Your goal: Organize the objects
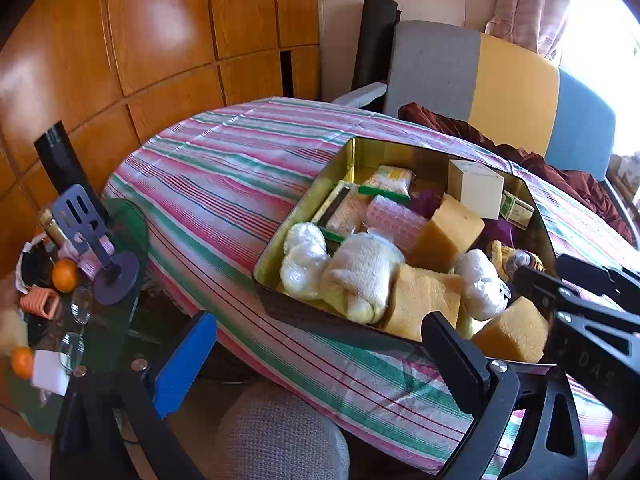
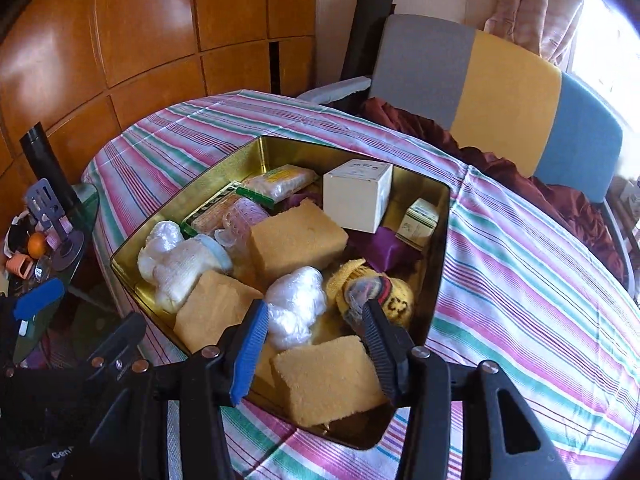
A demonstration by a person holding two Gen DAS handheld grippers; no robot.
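A gold tin box (image 2: 280, 148) stands on the striped tablecloth (image 2: 520, 264), packed with yellow sponges (image 2: 298, 240), clear plastic bags (image 2: 294, 306), a white towel roll (image 2: 180, 268), a white carton (image 2: 358, 194), small packets and a yellow knitted item (image 2: 384, 300). My right gripper (image 2: 316, 316) is open just above the box's near end, over a sponge (image 2: 328, 380); nothing is between its fingers. My left gripper (image 1: 320, 332) is open and empty at the box's (image 1: 348, 152) near left edge. The right gripper's fingers (image 1: 536, 284) show in the left wrist view.
A glass side table (image 1: 132, 240) at the left holds oranges (image 1: 66, 274), glasses, a white block and a purple stand. A grey, yellow and blue chair back (image 2: 500, 92) with maroon cloth stands behind the table. A grey stool (image 1: 276, 436) sits below. Wooden panels line the wall.
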